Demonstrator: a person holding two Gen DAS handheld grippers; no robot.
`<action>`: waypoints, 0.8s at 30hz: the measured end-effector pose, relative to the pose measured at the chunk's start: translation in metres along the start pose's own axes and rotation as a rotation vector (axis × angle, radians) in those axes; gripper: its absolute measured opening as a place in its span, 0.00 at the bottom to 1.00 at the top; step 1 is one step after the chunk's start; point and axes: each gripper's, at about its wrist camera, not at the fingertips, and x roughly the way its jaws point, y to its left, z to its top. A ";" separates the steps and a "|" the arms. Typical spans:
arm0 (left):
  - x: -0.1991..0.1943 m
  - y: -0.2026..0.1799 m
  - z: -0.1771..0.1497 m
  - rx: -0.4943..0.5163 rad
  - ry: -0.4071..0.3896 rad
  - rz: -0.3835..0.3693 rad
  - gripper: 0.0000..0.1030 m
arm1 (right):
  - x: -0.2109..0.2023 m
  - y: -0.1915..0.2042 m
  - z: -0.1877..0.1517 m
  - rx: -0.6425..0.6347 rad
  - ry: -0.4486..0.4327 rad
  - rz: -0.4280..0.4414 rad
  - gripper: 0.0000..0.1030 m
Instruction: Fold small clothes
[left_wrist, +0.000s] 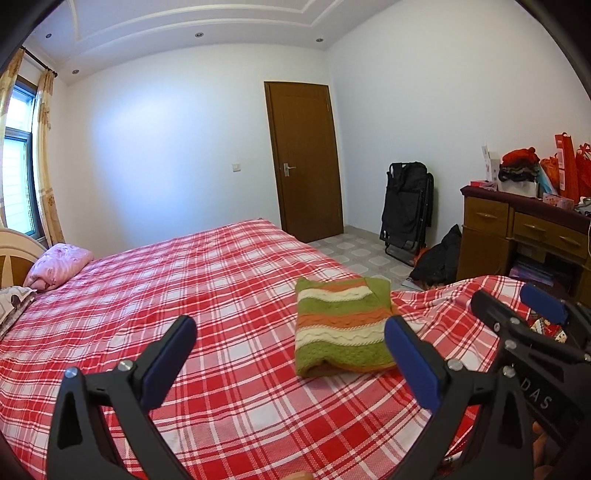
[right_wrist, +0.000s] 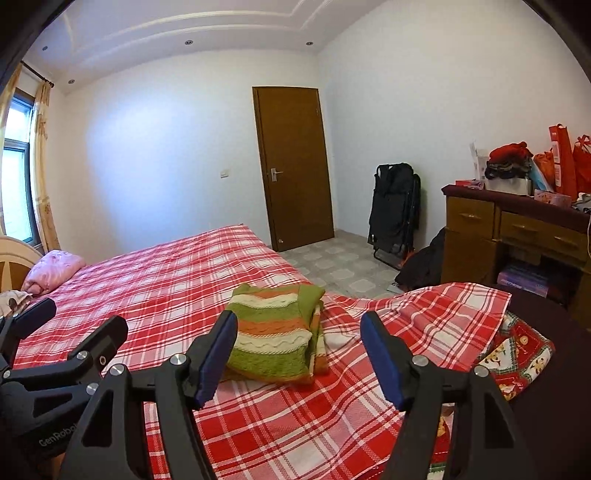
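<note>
A folded knit sweater (left_wrist: 341, 325) with green, cream and orange stripes lies on the red plaid bedsheet (left_wrist: 184, 280), near the bed's right edge. It also shows in the right wrist view (right_wrist: 275, 339). My left gripper (left_wrist: 291, 332) is open and empty, held above the sheet just short of the sweater, which lies towards its right finger. My right gripper (right_wrist: 299, 328) is open and empty, with the sweater ahead between its fingers. Each gripper shows at the edge of the other's view: the right gripper (left_wrist: 517, 306) and the left gripper (right_wrist: 77, 317).
A pink pillow (left_wrist: 59, 266) lies by the headboard at the far left. A wooden dresser (left_wrist: 524, 229) with red bags stands at right. A folded black chair (left_wrist: 406, 210) leans on the wall beside a brown door (left_wrist: 304, 158). A patterned red quilt (right_wrist: 521, 354) hangs off the bed's right corner.
</note>
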 end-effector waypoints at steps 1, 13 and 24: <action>0.000 -0.001 0.000 0.002 0.000 -0.005 1.00 | 0.000 -0.001 0.001 0.000 -0.001 0.000 0.68; 0.000 -0.007 0.000 0.016 0.001 -0.010 1.00 | 0.002 -0.005 -0.001 0.024 0.012 -0.002 0.68; -0.001 -0.007 -0.002 0.022 0.001 -0.015 1.00 | 0.004 -0.008 0.000 0.029 0.004 -0.008 0.68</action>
